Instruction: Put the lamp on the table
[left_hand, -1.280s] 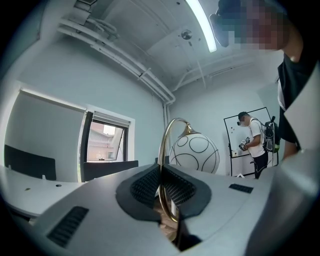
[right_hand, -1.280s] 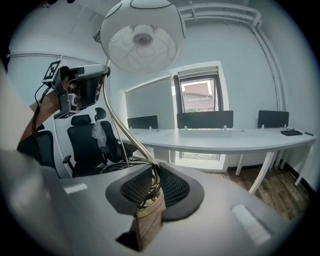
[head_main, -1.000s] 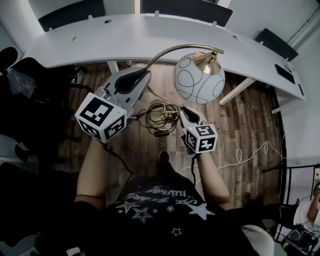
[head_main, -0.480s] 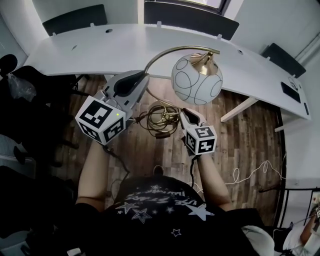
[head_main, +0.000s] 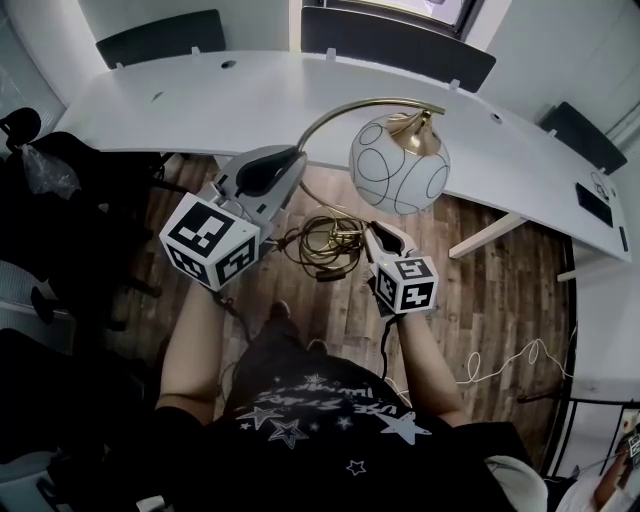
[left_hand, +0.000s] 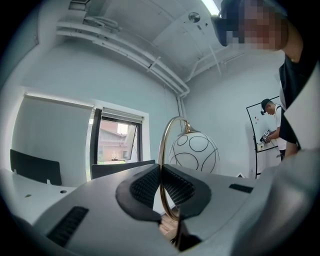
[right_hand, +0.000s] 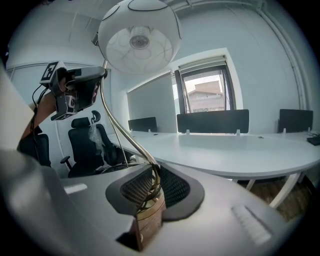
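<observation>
The white curved table is running across the far side of the head view, its top bare along the near edge, which seems to be where the lamp is headed.

The lamp is hanging in the air, not yet on the table. Its white globe with black rings is overlapping the table's near edge in the head view, while its lower end is over the wooden floor. It is being held upright at two points, likely so the heavy globe is not swinging the thin arched stem around.

The left gripper is gripping that brass stem, its ribbed pads closed tight on the rod. The right gripper is clamping the lamp's lower end, a brass-and-wood piece wedged between its pads, probably to take the weight.

The coiled cord is dangling between the two grippers, looped up near the lower end, presumably so that it is not trailing.

The marker cubes are showing only black-and-white squares. The person's starred shirt is carrying lettering too distorted to read. No brand is showing on the lamp.
</observation>
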